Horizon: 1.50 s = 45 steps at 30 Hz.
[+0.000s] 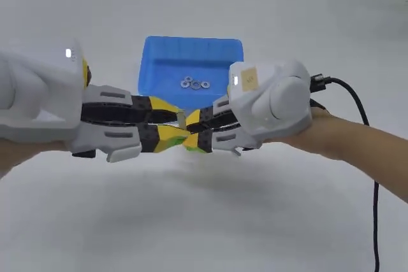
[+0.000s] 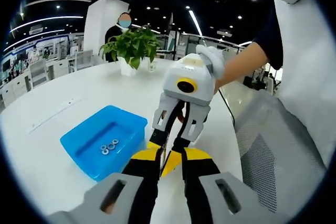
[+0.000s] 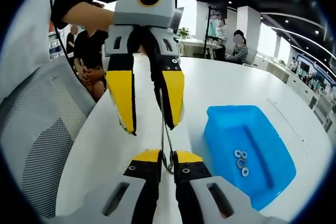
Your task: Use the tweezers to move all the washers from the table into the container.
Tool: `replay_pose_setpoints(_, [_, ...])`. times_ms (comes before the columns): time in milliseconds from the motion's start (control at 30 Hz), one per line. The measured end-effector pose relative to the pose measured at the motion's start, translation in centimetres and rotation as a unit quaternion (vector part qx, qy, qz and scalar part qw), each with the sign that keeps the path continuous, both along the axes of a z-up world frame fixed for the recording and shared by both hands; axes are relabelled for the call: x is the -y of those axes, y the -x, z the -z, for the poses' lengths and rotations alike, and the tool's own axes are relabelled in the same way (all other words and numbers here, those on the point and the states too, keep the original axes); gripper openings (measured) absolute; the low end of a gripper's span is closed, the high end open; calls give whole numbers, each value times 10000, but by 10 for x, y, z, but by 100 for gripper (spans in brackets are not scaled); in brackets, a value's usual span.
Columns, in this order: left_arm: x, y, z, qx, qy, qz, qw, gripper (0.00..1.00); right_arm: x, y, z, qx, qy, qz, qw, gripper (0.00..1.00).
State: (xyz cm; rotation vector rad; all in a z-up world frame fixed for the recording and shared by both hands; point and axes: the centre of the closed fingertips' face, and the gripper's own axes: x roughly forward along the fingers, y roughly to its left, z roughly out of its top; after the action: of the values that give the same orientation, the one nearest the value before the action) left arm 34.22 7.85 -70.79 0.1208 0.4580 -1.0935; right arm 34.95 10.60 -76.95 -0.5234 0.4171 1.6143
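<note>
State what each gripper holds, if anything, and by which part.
The right gripper grips the thin metal tweezers near their joined end; the left gripper stands open around them.

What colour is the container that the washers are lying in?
The container is bright blue, seen best in the head view.

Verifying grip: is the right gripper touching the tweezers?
Touching. In the right gripper view, the right gripper has its yellow jaw tips closed on the thin metal tweezers, with no gap on either side.
</note>
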Motion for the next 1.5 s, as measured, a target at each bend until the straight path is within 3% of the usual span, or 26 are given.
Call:
replay_pose_setpoints(100, [-6,-4,-9,50,172,-329,9993,24,1,0,-4,-7,-14,63,10000,9])
replay_pose_setpoints(167, [-8,-2,-19,-89,482,-467,9977,28,0,2,-7,-4,-34,81,10000,9])
replay_pose_setpoints(200, [-9,0,-22,-83,547,-474,9973,30,0,3,-9,8,-42,83,10000,9])
replay_pose_setpoints(300, [-18,3,-28,46,487,-634,9968,37,-1,6,-16,14,-89,99,9999,9])
replay_pose_setpoints(367, [-25,5,-31,13,556,-808,9952,41,-1,8,-20,27,-112,96,9999,9])
replay_pose_setpoints(433, [-27,8,-36,73,718,-835,9939,34,-1,9,-25,61,-135,98,9998,9])
replay_pose_setpoints(467, [-28,10,-38,51,805,-883,9928,32,0,9,-28,80,-151,96,9998,9])
replay_pose_setpoints(533, [-31,13,-39,-109,941,-1024,9902,40,1,8,-34,127,-167,117,9997,9])
replay_pose_setpoints(600, [-33,16,-39,-115,963,-1093,9893,50,3,5,-39,145,-190,167,9996,9])
replay_pose_setpoints(733, [-40,21,-36,-58,835,-1326,9876,59,6,0,-51,182,-259,255,9992,9])
replay_pose_setpoints(833, [-47,22,-31,-72,828,-1566,9842,68,8,-4,-61,269,-293,288,9988,9])
replay_pose_setpoints(1033, [-52,26,-30,-47,901,-1738,9806,78,10,-12,-78,440,-362,315,9979,9])
replay_pose_setpoints(1100, [-54,23,-38,-47,1202,-1921,9740,79,9,-14,-84,483,-392,301,9976,9])
replay_pose_setpoints(1133, [-55,22,-40,-12,1254,-1966,9724,81,8,-15,-86,506,-414,300,9974,9])
replay_pose_setpoints(1367, [-68,20,-32,27,1168,-2152,9696,93,1,-38,-104,670,-509,377,9957,9])
replay_pose_setpoints(1500, [-75,21,-26,-11,1150,-2322,9658,99,-5,-55,-109,726,-560,468,9947,9])
